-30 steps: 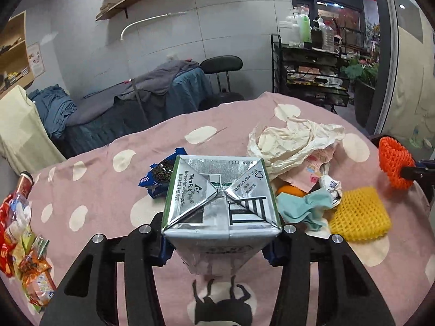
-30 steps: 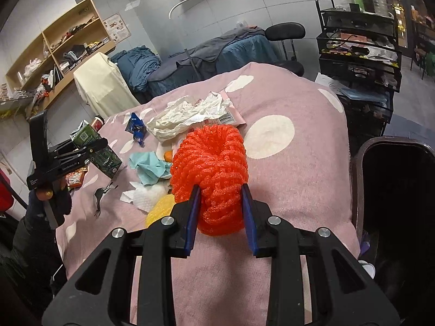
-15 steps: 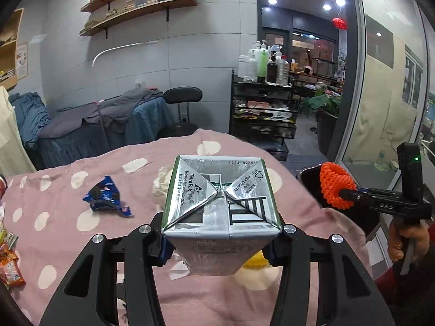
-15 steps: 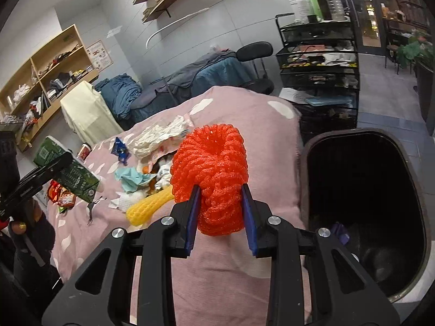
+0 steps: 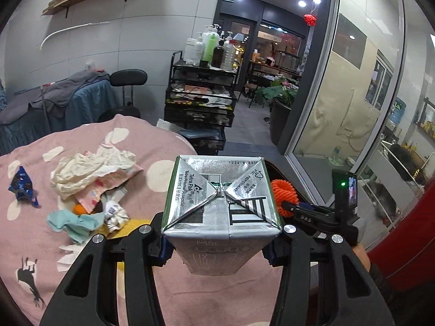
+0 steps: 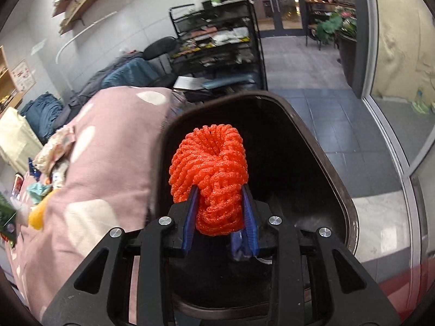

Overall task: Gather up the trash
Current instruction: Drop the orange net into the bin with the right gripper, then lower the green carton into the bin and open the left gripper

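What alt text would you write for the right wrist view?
The right tongs, jaws opening, hold an orange foam net above an open black bin. Left of the bin lies a pink spotted cloth strewn with trash.

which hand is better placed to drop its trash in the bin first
Right. Its tongs hold the orange net directly over the black bin, and the jaws are opening. The left tongs grip the carton above the pink cover.

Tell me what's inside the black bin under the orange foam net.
The orange foam net, between the right gripper's opening jaws, hangs over the black bin. Its interior is mostly dark; only faint pale scraps show near the bottom. The net and gripper hide the rest.
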`<state>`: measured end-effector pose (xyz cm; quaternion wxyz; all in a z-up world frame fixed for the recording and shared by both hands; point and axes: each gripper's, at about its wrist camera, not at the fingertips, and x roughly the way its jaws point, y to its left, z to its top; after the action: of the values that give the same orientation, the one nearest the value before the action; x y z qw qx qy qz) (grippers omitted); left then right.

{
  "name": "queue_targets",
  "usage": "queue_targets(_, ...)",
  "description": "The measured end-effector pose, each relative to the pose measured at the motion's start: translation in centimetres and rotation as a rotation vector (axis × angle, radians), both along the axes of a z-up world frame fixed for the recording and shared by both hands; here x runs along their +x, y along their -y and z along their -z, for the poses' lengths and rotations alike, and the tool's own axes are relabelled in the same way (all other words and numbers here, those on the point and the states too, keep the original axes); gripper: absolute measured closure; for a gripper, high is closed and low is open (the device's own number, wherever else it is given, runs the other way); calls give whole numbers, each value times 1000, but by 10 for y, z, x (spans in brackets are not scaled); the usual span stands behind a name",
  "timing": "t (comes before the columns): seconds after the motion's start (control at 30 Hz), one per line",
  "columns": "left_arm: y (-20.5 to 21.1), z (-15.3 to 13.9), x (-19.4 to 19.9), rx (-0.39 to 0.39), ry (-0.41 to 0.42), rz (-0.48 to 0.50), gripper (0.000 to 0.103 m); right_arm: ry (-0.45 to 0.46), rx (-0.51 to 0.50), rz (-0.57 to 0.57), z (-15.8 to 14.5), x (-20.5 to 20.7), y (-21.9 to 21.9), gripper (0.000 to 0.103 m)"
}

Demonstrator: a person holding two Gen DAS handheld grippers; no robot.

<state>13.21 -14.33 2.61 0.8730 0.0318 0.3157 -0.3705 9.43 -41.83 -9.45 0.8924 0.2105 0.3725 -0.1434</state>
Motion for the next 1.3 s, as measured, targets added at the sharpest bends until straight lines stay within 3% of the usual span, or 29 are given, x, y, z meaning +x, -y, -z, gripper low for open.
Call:
queue_targets(0.07,13,1,-4,2,-1,18,54,-15,3,12,9,1,4,62)
queue_targets(0.1,19,2,-5,2,-2,28,54,-21,13,18,14,1,7,50)
queue_targets(0.17,31,3,-6,2,-12,46,54,-19,19,41,20,-2,10,38)
queue_targets(0.47,85,13,4,10,-91,91,53,21,-30,99,15,-23,12,15)
queue_targets(0.87,160,50,20,92,-238,171,53,70,-44,274,1,-59,60,11)
queue_targets(1.3,197,90,22,273,-285,168,52,95,-47,317,-8,-73,79,11)
